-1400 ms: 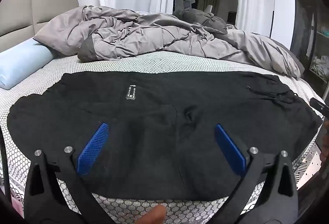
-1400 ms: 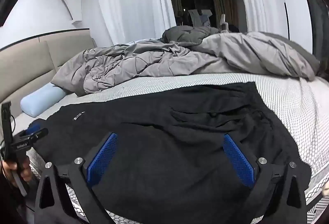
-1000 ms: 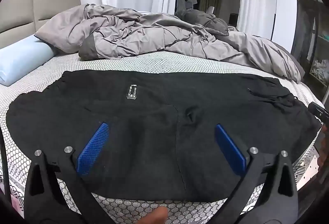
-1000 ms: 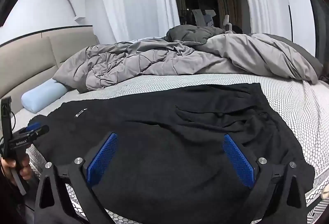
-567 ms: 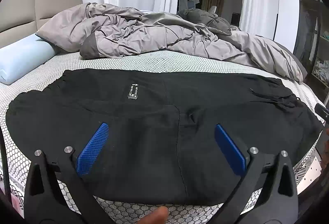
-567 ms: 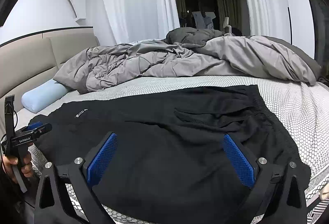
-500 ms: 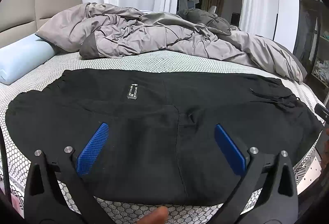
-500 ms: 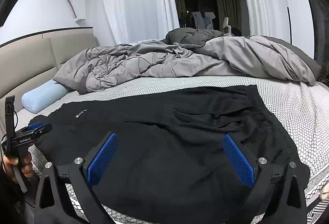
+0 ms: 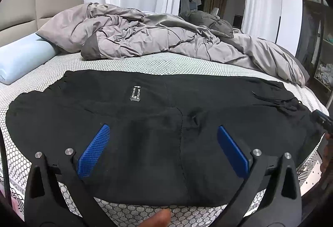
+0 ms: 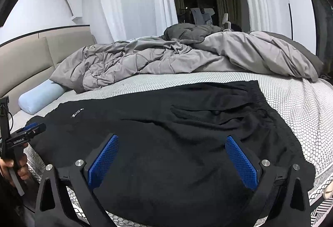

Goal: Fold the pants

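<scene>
Black pants [image 9: 166, 122] lie spread flat across the near part of the bed, a small white label [image 9: 135, 93] on top. They also show in the right wrist view [image 10: 177, 133], waistband at the right. My left gripper [image 9: 163, 133] is open and empty, held above the pants' near edge. My right gripper [image 10: 172, 143] is open and empty above the pants near the waist end. The left gripper also shows at the left edge of the right wrist view [image 10: 31, 129].
A crumpled grey duvet [image 9: 166, 39] lies across the far side of the bed. A light blue bolster pillow [image 9: 22, 58] is at the left by the beige headboard [image 10: 31, 60]. The patterned mattress [image 9: 145, 64] shows around the pants. Shelves [image 9: 320, 60] stand at the right.
Both grippers have drifted slightly, so the views shift a little. The pants lie as before and both grippers stay open.
</scene>
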Demonstrator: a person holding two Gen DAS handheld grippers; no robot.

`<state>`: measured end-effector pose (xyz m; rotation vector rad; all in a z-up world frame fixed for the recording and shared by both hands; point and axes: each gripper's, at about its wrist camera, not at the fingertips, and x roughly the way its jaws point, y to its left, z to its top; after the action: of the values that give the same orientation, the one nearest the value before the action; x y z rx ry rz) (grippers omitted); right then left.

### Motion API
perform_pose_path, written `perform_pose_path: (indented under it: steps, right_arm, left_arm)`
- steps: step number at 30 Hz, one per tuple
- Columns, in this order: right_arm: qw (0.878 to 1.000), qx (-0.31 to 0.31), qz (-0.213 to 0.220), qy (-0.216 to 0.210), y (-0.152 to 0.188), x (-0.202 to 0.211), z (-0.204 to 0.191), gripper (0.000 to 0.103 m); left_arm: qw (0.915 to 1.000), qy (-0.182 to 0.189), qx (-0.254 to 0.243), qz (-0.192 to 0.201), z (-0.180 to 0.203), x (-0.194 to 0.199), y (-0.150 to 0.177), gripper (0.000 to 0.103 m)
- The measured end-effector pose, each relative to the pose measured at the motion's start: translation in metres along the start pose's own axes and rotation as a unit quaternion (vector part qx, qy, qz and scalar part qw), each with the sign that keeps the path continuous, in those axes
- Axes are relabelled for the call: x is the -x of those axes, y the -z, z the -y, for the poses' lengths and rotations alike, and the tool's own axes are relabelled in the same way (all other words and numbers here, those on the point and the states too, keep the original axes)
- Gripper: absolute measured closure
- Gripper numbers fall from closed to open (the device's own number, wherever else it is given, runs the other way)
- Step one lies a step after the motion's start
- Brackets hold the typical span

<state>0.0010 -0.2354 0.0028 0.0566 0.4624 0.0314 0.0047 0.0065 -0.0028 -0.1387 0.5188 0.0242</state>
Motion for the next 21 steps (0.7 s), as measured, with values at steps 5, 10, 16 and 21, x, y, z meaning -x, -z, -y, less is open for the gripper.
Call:
perform_pose_path:
  steps: [5,10,16,21]
  right_arm:
    - [1.0,0.012,-0.008,-0.003,0.0006,-0.0053,-0.005,0.0]
    - [1.0,0.015,-0.008,-0.005,0.0017,-0.0063,-0.0061,0.0]
    - [1.0,0.017,-0.01,-0.005,0.003,-0.0082,-0.007,0.0]
    - [1.0,0.017,-0.011,-0.005,0.0032,-0.0086,-0.0075,0.0]
  left_arm:
    - [1.0,-0.002,0.003,0.001,0.0014,0.002,0.0003,0.001]
    - [1.0,-0.001,0.002,0.001,0.0002,0.0021,0.0003,0.001]
    - [1.0,-0.001,0.004,0.001,-0.0009,0.0025,0.0005,0.001]
    - [1.0,0.0,0.002,0.002,-0.002,0.0024,0.001,0.001]
